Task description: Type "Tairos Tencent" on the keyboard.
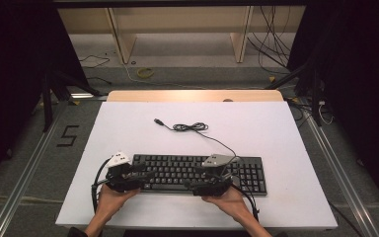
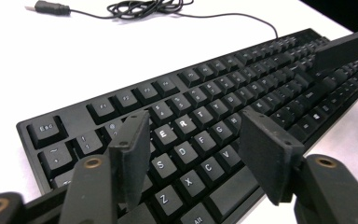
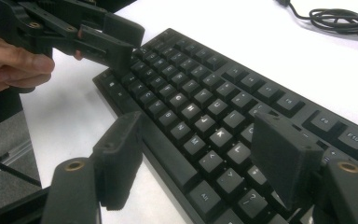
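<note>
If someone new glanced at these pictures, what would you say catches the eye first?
The black keyboard stands out first, lying along the near edge of the white table. Over its two ends hover the left gripper and the right gripper, both with jaws apart above the keys and nothing between them. Behind the keyboard, its cable lies in a loose coil, its plug free on the table.

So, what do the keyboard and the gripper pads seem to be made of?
Keyboard: probably matte black plastic, since its moulded keycaps carry printed white legends and a dull sheen. Left gripper pads: probably black foam or rubber, to judge by the grainy, non-reflective faces; I cannot tell which.
</note>
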`<state>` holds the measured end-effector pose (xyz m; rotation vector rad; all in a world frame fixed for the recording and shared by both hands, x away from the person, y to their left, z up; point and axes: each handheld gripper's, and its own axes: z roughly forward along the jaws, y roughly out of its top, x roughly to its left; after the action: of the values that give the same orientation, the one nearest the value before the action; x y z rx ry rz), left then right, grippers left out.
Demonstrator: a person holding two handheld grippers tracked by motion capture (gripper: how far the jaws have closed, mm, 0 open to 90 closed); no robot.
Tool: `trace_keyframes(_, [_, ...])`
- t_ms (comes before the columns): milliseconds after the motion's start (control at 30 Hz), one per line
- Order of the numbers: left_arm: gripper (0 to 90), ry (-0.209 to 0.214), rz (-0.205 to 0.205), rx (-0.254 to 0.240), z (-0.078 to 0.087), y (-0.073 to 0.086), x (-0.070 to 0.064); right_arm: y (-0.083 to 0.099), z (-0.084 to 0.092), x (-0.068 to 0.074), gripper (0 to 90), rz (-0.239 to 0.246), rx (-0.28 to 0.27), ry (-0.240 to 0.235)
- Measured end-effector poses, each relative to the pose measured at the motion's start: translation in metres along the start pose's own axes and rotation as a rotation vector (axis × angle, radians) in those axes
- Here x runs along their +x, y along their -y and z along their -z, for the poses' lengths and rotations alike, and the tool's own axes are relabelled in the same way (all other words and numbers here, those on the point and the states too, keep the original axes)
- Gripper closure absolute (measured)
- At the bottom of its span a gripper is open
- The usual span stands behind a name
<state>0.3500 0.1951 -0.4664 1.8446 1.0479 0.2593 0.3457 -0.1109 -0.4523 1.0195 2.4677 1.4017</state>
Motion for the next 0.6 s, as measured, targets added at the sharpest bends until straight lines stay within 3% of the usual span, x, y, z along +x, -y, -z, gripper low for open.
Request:
trace_keyframes(267, [34.7, 0.022, 0.001, -0.034, 0.006, -0.001, -0.003, 0.0, -0.006, 0.004, 38.1, 0.009, 0.007, -0.016])
trace_keyframes(600, [32.2, 0.036, 0.016, -0.058, 0.01, -0.002, -0.005, 0.0, -0.015, 0.011, 47.7, 0.022, 0.023, -0.039])
